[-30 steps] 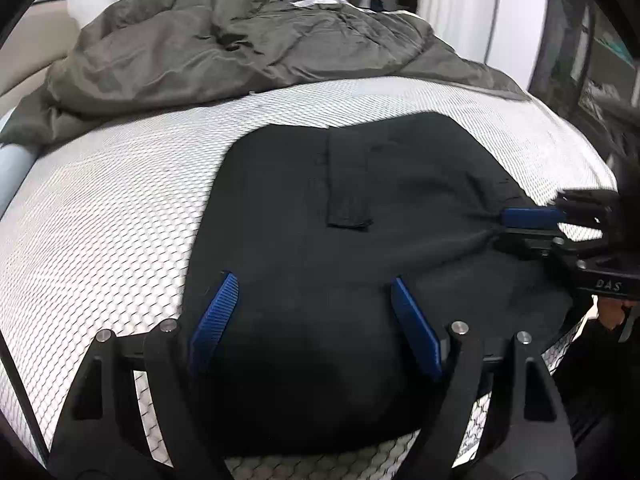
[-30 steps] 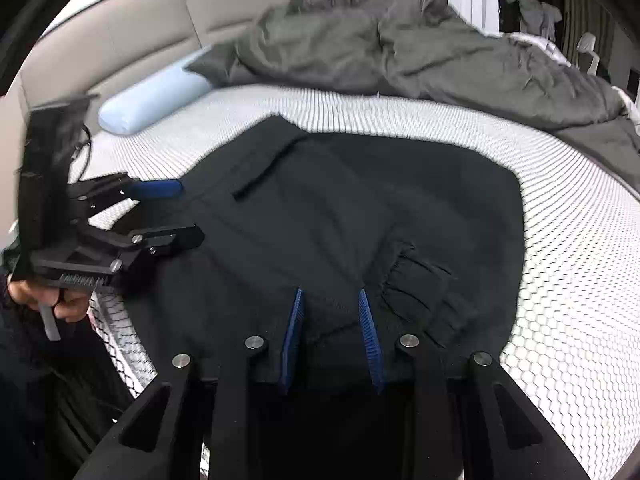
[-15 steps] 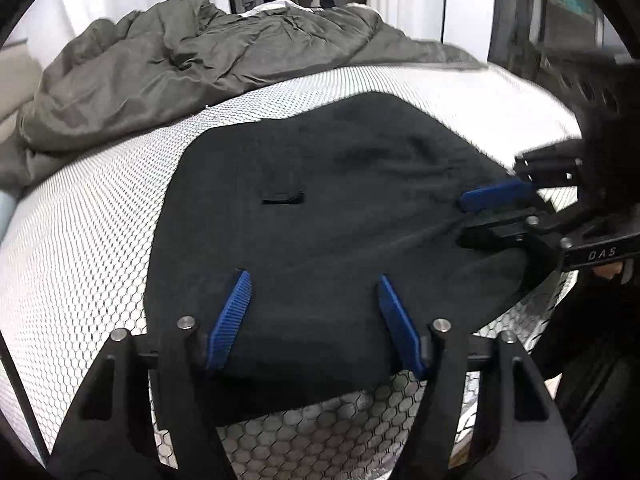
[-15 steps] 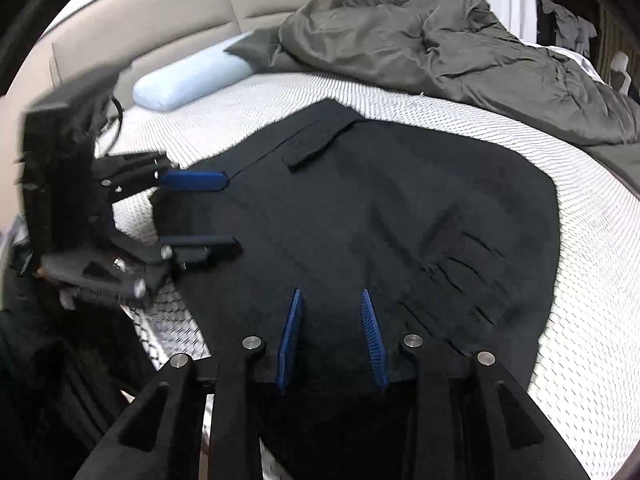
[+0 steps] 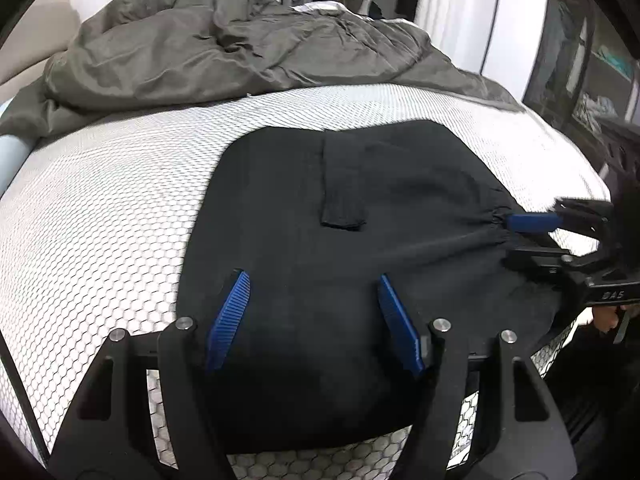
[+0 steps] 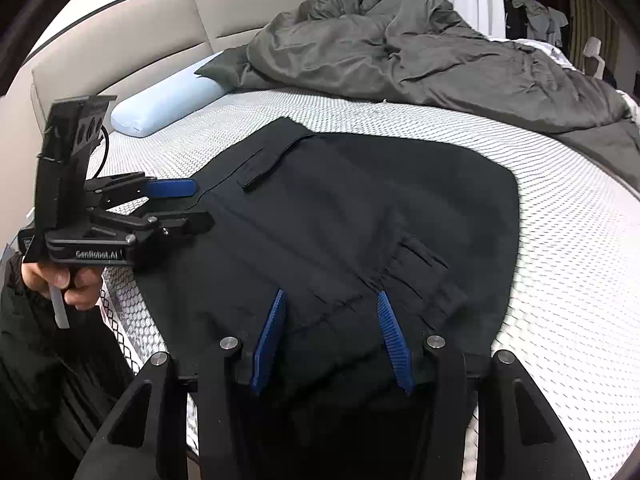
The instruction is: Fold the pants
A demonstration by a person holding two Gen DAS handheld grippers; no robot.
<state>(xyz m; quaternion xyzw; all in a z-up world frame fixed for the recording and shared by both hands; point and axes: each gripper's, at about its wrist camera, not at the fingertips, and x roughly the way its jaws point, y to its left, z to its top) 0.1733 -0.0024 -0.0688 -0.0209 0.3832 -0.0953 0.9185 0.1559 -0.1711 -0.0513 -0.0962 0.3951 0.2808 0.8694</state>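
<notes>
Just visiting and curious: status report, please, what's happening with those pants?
Left tool open, right tool open, both over the pants. Pants spread on mattress. Grey duvet heaped behind, apart.

The pants [image 5: 360, 280] are matt black cloth. The mattress [image 5: 100, 220] has a white honeycomb mesh weave. The duvet [image 6: 420, 60] is grey, crumpled, faintly shiny fabric. Both tongs [image 6: 328, 340] are matt black plastic with ribbed blue pads [image 5: 230, 312] and bright metal pins.

Black pants [image 6: 360, 232] lie flat on the bed [image 6: 580, 280], both grippers' fingers [image 6: 270, 340] apparently spread.
</notes>
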